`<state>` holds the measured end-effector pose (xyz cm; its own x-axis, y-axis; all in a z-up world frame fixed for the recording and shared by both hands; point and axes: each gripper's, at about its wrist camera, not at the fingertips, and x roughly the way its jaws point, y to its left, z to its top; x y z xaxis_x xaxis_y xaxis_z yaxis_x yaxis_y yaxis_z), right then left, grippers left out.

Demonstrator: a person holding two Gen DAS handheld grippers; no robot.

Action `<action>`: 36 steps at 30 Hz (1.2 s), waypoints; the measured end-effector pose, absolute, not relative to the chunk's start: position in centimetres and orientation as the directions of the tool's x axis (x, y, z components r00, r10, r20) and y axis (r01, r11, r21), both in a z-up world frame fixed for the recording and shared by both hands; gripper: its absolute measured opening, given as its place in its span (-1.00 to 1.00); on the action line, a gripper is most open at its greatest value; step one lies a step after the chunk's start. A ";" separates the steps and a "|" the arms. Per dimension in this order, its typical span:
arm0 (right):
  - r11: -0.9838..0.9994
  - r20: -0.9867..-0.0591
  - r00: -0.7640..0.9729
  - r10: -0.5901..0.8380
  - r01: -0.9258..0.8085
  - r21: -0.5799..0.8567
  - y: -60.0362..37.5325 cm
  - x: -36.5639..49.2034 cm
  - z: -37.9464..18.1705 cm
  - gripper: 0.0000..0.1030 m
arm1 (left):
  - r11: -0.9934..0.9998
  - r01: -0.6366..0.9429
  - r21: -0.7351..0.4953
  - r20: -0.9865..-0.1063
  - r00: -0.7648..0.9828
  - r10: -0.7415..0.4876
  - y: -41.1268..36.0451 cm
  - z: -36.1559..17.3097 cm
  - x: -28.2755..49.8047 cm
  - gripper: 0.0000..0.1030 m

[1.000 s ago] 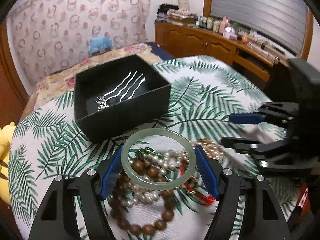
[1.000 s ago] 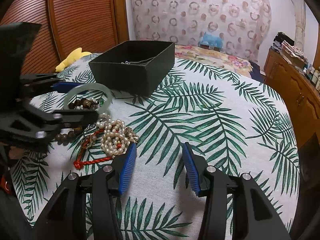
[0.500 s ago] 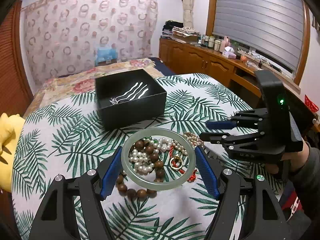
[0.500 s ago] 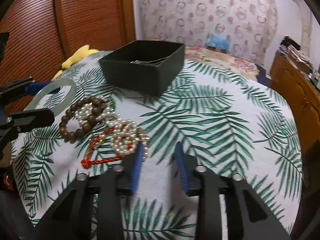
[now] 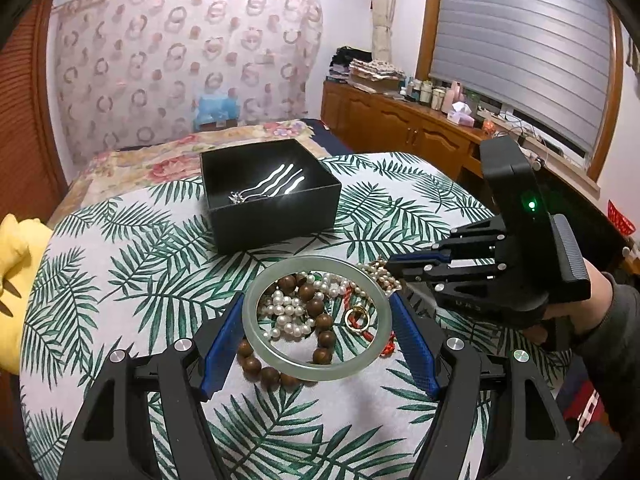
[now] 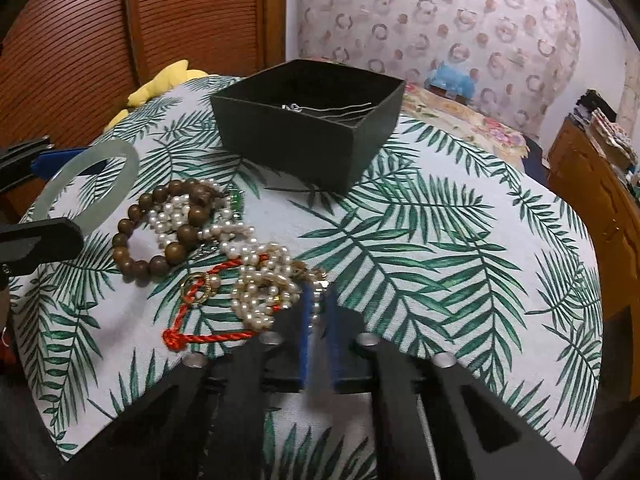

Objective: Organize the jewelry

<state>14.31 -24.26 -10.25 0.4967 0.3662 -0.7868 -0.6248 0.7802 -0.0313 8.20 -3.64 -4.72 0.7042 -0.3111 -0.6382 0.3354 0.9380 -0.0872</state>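
My left gripper [image 5: 318,300] is shut on a pale green jade bangle [image 5: 256,336], held flat above the jewelry pile on the leaf-print tablecloth [image 5: 120,280]. The same bangle [image 6: 52,196] shows at the left of the right wrist view. Under it lie a wooden bead bracelet [image 6: 160,236], white pearl strands [image 6: 260,292], a red cord [image 6: 208,336] and a gold ring [image 6: 198,290]. My right gripper [image 6: 318,300] is shut, its blue pads pinching a strand at the pile's right edge. Behind stands an open black box [image 5: 276,224] holding a silver hairpin [image 5: 276,184].
A yellow plush toy [image 5: 16,264] lies at the table's left edge. A bed with a floral cover [image 5: 160,160] lies behind the table, and wooden cabinets [image 5: 400,128] stand to the right. A person's hand [image 5: 592,308] holds the right gripper.
The right gripper's jaws have closed from wide apart to shut and moved left onto the pearl strands. The left gripper has drawn back and up with the bangle, away from the box.
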 end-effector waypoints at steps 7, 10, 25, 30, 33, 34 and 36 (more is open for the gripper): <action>0.779 -0.733 0.535 0.420 -0.627 -0.012 -24.6 13.7 -6.8 -0.91 | 0.943 0.319 -0.092 -0.622 0.722 -0.304 -2.8 -4.1 8.1 0.33; 0.777 -0.695 0.567 0.443 -0.629 -0.018 -24.7 13.5 -3.9 -0.91 | 0.945 0.316 -0.087 -0.612 0.731 -0.301 -2.7 -3.6 8.0 0.33; 0.776 -0.563 0.675 0.477 -0.624 -0.089 -24.4 14.0 6.2 -0.91 | 0.949 0.308 -0.065 -0.564 0.773 -0.289 -1.7 -0.6 8.2 0.33; 0.777 -0.537 0.693 0.481 -0.621 -0.107 -23.7 14.5 8.3 -0.90 | 0.951 0.303 -0.059 -0.562 0.778 -0.282 -1.3 -0.1 9.0 0.33; 0.779 -0.518 0.708 0.480 -0.615 -0.120 -23.3 14.9 9.7 -0.91 | 0.953 0.299 -0.057 -0.562 0.779 -0.278 -1.1 0.0 9.5 0.33; 0.780 -0.514 0.711 0.479 -0.614 -0.122 -23.2 15.0 10.0 -0.90 | 0.953 0.298 -0.057 -0.562 0.779 -0.277 -1.0 0.0 9.6 0.33; 0.782 -0.501 0.719 0.481 -0.611 -0.126 -22.9 15.5 11.0 -0.90 | 0.954 0.295 -0.057 -0.564 0.779 -0.275 -0.9 0.1 10.0 0.33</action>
